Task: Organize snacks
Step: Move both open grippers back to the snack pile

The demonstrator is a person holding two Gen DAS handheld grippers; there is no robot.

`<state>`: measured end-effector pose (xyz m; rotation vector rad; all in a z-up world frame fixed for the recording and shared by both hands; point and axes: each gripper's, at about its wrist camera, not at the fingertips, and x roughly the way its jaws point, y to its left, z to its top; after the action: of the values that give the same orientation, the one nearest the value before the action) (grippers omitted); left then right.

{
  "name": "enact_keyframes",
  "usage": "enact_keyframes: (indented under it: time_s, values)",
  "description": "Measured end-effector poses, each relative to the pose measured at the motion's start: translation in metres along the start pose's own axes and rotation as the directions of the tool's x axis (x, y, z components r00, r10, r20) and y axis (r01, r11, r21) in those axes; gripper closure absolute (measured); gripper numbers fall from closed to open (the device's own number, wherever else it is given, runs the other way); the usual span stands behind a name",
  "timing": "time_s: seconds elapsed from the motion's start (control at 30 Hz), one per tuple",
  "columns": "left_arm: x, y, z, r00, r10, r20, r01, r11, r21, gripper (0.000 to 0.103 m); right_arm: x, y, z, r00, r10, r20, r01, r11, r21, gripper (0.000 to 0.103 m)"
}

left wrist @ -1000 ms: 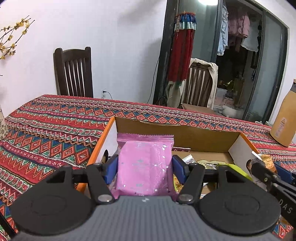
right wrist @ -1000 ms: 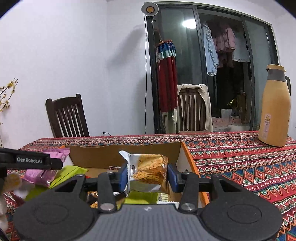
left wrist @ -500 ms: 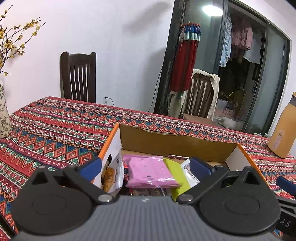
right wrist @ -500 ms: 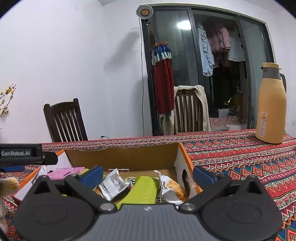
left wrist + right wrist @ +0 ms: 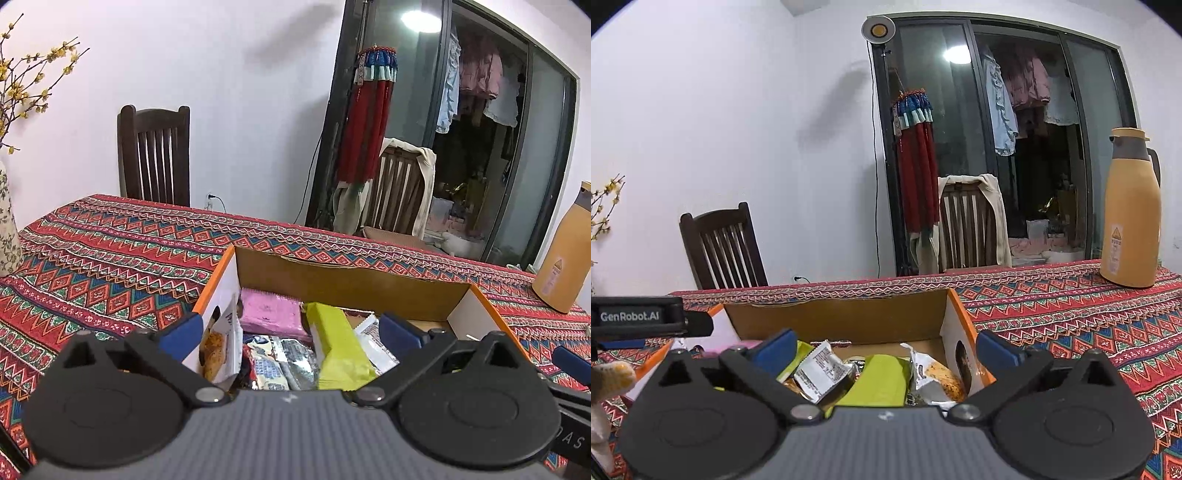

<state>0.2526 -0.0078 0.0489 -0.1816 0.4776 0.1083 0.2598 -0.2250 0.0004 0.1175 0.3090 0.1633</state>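
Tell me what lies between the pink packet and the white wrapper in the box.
In the left wrist view, a yellow-green packet lies between the pink packet and the white wrapper.

1. The box (image 5: 343, 280) is brown matt cardboard inside.
2. The pink packet (image 5: 271, 312) and green packet (image 5: 338, 347) look like smooth plastic film; the silver wrapper (image 5: 818, 374) is glossy and crinkled.
3. The tablecloth (image 5: 110, 251) is patterned woven cloth.
4. The far chair (image 5: 155, 155) is dark wood.
5. The flask (image 5: 1130, 214) on the right looks smooth and matt.
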Motion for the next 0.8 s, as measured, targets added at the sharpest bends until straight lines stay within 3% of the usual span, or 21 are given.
enact_keyframes:
  time_s: [0.37,0.6,0.8]
  values:
    - [-0.012,0.000,0.005,1.000,-0.002,0.017,0.002,1.000,-0.007,0.000,-0.005,0.000,0.004,1.000,0.007,0.018,-0.007,1.000,-0.001,0.000]
    - [-0.048,-0.002,0.015,0.998,-0.027,0.064,0.027,1.000,-0.003,0.000,-0.032,0.001,0.022,0.997,0.022,0.071,-0.022,1.000,0.002,0.000]
    - [-0.078,0.012,0.011,0.997,-0.037,0.064,0.037,0.999,0.008,0.000,-0.062,0.002,0.025,0.998,0.033,0.057,-0.033,0.999,-0.007,0.000]
